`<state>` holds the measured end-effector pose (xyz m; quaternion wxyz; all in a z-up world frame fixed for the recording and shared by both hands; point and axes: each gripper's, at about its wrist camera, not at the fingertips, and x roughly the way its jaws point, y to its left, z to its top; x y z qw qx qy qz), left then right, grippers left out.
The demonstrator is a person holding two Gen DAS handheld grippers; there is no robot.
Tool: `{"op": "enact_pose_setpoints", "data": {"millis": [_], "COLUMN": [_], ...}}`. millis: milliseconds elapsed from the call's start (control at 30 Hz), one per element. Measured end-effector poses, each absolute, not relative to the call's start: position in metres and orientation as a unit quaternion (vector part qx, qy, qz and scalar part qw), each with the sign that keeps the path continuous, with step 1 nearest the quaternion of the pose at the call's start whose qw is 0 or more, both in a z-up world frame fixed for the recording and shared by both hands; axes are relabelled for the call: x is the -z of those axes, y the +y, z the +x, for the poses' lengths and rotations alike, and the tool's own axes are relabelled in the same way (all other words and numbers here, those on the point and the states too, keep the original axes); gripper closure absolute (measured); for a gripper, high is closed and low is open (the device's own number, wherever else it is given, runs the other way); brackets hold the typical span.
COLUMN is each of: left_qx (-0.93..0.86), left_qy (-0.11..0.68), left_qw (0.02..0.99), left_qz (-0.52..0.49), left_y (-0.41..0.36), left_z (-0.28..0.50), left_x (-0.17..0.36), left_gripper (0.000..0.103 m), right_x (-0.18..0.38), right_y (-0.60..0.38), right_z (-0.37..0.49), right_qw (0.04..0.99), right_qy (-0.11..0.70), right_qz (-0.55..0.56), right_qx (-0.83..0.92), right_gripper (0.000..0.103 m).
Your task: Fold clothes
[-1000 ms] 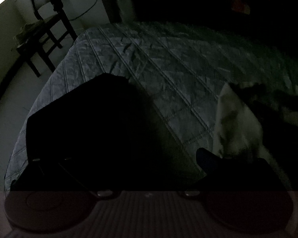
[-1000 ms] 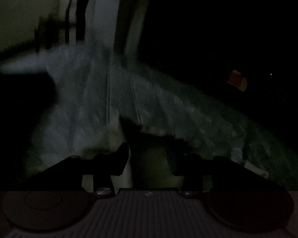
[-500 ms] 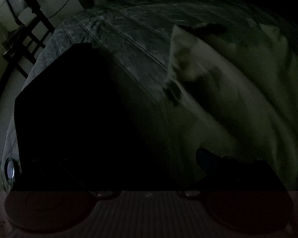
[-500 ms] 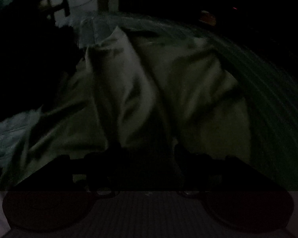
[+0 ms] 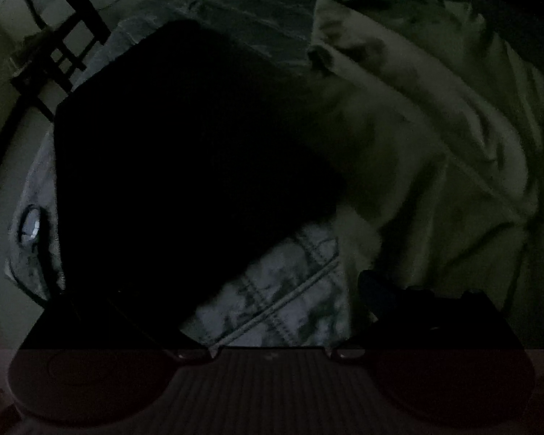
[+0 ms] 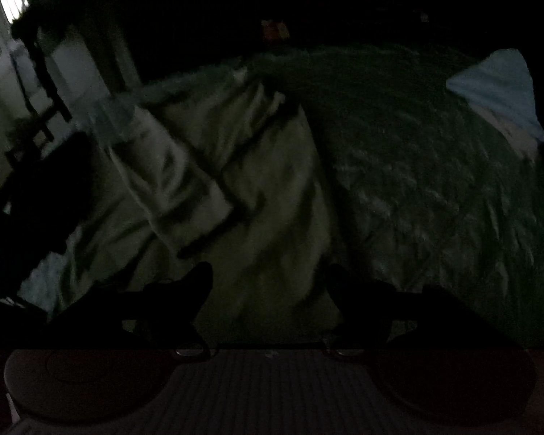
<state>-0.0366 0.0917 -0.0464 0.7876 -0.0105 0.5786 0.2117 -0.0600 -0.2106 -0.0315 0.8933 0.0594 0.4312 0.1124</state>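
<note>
Dimly lit, a pale garment [image 6: 235, 188] lies crumpled in soft folds across a quilted bedspread [image 6: 417, 188], its cloth creased into long ridges with dark seams or stripes running through it. Seen from the right wrist, the right gripper [image 6: 268, 286] hovers low over the near edge of the garment, its two dark fingers [image 6: 196, 282] set well apart with pale fabric showing between them — spread, holding nothing. A second, light-blue piece of cloth [image 6: 497, 87] sits far off at the bed's right side.

From the left wrist, a flat, dark, squarish folded garment [image 5: 185, 166] rests on the bedspread [image 5: 283, 301], whose stitched diamond quilting shows grey and crinkled beside it. The pale garment [image 5: 435, 152] spreads just to the right, one pointed corner raised at the top. Of the left gripper [image 5: 283, 290], only the right finger [image 5: 377, 286] stands out as a blunt dark tip at the pale cloth's edge; the other is lost against the dark garment, so whether the fingers are apart or together cannot be told. A slatted dark chair [image 5: 65, 43] stands beyond the bed's corner.
</note>
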Motion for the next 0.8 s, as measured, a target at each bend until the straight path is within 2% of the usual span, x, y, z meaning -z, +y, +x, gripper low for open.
{"op": "enact_pose_setpoints", "data": {"millis": [167,233,333,467,533,633,700,767,800], "left_qx": [-0.184,-0.183,-0.196,-0.227,-0.228,-0.223,-0.218,-0.208,-0.202], "left_qy": [0.584,0.600,0.598,0.604,0.601,0.590,0.587,0.586,0.586], "left_qw": [0.791,0.778,0.777,0.763,0.766,0.776,0.780,0.783,0.785], "left_qz": [0.011,0.035,0.040,0.036,0.024,0.009,0.003,0.006,0.008], "left_y": [0.066,0.056,0.057,0.076,0.082,0.084,0.081,0.075,0.072], "left_z": [-0.058,-0.064,-0.076,-0.086,-0.091,-0.099,-0.104,-0.108,-0.111], "left_x": [0.053,0.065,0.065,0.065,0.062,0.053,0.051,0.051,0.051], "left_gripper": [0.001,0.000,0.000,0.001,0.001,0.001,0.001,0.003,0.005], "right_x": [0.038,0.050,0.065,0.056,0.049,0.037,0.029,0.024,0.027], "right_y": [-0.171,-0.155,-0.139,-0.142,-0.141,-0.137,-0.134,-0.130,-0.126], "right_z": [-0.059,-0.050,-0.047,-0.060,-0.073,-0.094,-0.108,-0.123,-0.130], "right_qw": [0.900,0.887,0.860,0.813,0.814,0.823,0.827,0.829,0.827], "right_qy": [0.409,0.429,0.471,0.519,0.499,0.451,0.418,0.383,0.362], "right_qz": [-0.028,-0.048,-0.096,-0.150,-0.185,-0.229,-0.258,-0.293,-0.321], "right_qx": [-0.149,-0.161,-0.172,-0.218,-0.234,-0.257,-0.272,-0.284,-0.287], "right_gripper": [0.029,0.032,0.031,0.032,0.038,0.037,0.032,0.032,0.036]}}
